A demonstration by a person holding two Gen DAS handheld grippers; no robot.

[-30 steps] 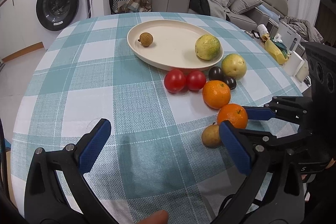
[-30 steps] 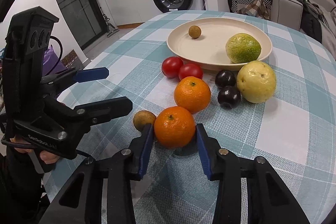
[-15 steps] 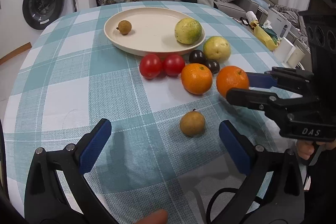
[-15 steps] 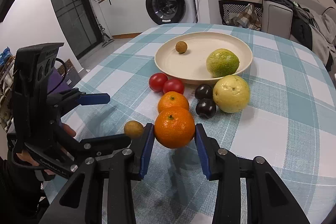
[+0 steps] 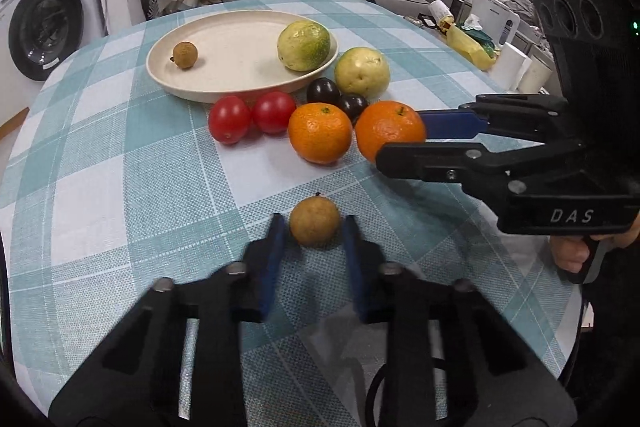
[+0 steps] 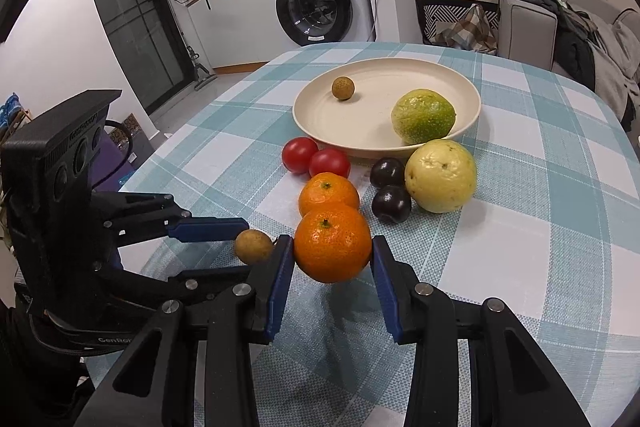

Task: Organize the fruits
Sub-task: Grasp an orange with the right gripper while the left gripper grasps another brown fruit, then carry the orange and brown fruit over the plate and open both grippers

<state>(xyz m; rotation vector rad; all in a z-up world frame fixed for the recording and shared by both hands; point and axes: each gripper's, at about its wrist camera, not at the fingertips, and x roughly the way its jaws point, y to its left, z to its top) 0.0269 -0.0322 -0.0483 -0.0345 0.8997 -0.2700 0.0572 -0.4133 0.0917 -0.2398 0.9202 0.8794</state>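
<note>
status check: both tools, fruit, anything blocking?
Left tool shut on small brown fruit. Right tool shut on orange. Plate holds two fruits. Second orange sits between.

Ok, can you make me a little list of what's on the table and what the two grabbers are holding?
left gripper: fingers closed around small brown fruit
right gripper: fingers clamped on near orange
plate: second brown fruit, green fruit
tablecloth, beside plate: two tomatoes, other orange, two dark plums, pale yellow fruit
</note>
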